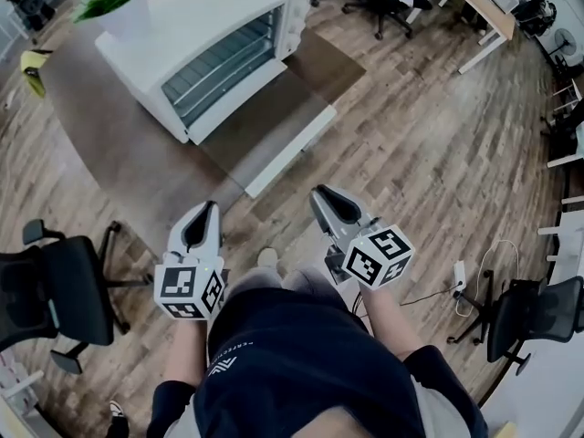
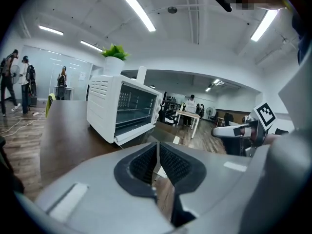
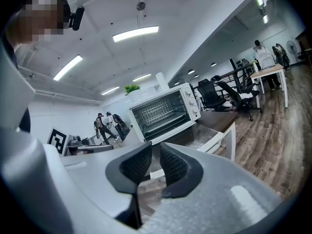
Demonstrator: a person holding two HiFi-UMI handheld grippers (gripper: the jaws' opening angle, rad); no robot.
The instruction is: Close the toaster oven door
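A white toaster oven (image 1: pixel 210 35) stands on a dark brown table (image 1: pixel 100 126), its glass door (image 1: pixel 274 130) swung down flat toward me with the white handle bar (image 1: pixel 292 153) at the table's near edge. My left gripper (image 1: pixel 208 206) hovers short of the table edge, jaws parted by a narrow slit with nothing in it (image 2: pixel 157 147). Further right, my right gripper (image 1: pixel 319 192) also hangs short of the door, jaws slightly apart and empty (image 3: pixel 155 152). The oven (image 2: pixel 122 108) (image 3: pixel 163 111) lies ahead in both gripper views.
A green plant in a white pot (image 1: pixel 123 3) stands behind the oven. One black office chair (image 1: pixel 55 290) is at my left, another (image 1: pixel 538 313) at my right. Desks (image 1: pixel 479 7) sit at the far right, and people (image 2: pixel 9 79) stand far off.
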